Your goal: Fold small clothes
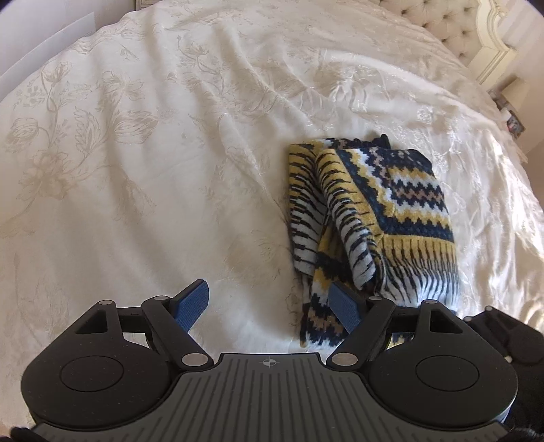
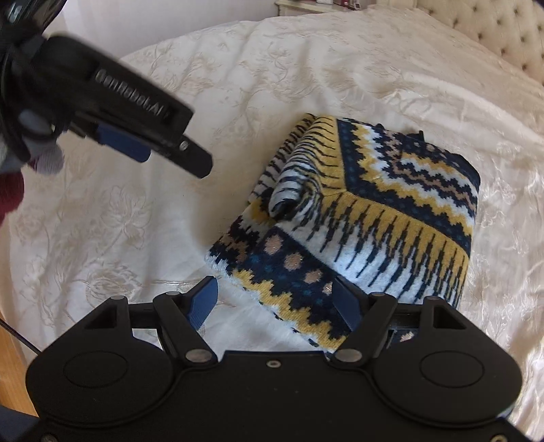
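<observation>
The patterned knit (image 1: pixel 374 217) lies mostly folded on the bed (image 1: pixel 136 170), one end trailing near. My left claw (image 1: pixel 268 306) and right claw (image 2: pixel 275 302) are both spread, empty; tidying remains, I judge.

Folded sweater (image 1: pixel 370 217) lies on bedspread (image 1: pixel 153 153), headboard (image 1: pixel 452 30) seemingly behind.

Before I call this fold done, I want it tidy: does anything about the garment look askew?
Yes. The patterned knit garment is folded unevenly on the bedspread: a rolled striped flap bulges on its left side, and a lower layer sticks out past the top fold. Both tongs are open, holding nothing.
</observation>
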A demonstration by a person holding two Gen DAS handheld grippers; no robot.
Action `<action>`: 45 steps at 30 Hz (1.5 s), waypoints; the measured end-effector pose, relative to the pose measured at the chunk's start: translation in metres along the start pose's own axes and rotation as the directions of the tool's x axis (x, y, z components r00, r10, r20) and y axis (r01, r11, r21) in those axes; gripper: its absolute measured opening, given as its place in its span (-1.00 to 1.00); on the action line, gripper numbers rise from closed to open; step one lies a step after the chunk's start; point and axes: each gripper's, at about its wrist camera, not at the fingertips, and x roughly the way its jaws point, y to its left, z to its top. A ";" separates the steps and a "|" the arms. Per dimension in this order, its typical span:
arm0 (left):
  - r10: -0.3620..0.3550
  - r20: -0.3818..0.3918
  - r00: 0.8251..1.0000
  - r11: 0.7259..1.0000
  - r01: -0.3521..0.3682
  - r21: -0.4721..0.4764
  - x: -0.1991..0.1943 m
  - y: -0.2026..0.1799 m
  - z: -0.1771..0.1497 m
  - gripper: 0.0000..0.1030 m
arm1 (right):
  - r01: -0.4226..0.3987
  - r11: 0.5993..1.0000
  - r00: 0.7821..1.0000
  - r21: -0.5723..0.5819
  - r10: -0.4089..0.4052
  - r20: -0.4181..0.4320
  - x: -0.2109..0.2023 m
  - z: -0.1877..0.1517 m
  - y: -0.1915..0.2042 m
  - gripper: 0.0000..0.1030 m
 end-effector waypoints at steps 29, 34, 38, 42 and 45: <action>-0.376 -0.144 0.915 0.919 0.349 -0.182 0.080 -0.051 0.039 0.55 | -0.054 0.983 0.997 0.177 0.043 0.062 -0.012 0.000 -0.048 -0.81; -0.341 -0.114 0.933 0.936 0.327 -0.130 0.096 -0.057 0.056 0.54 | -0.074 0.982 0.996 0.174 0.064 0.059 -0.008 0.002 -0.044 -0.81; -0.301 -0.119 0.946 0.952 0.290 -0.102 0.104 -0.062 0.066 0.15 | -0.075 0.980 0.996 0.186 0.064 0.061 -0.009 0.003 -0.044 -0.80; -0.242 -0.116 0.963 0.970 0.237 -0.054 0.104 -0.062 0.069 -0.77 | -0.080 0.975 0.996 0.207 0.069 0.063 -0.010 0.002 -0.045 -0.80; -0.258 -0.090 0.962 0.966 0.256 -0.029 0.087 -0.058 0.071 -0.83 | -0.116 0.965 0.991 0.237 0.097 0.088 -0.018 0.005 -0.046 -0.80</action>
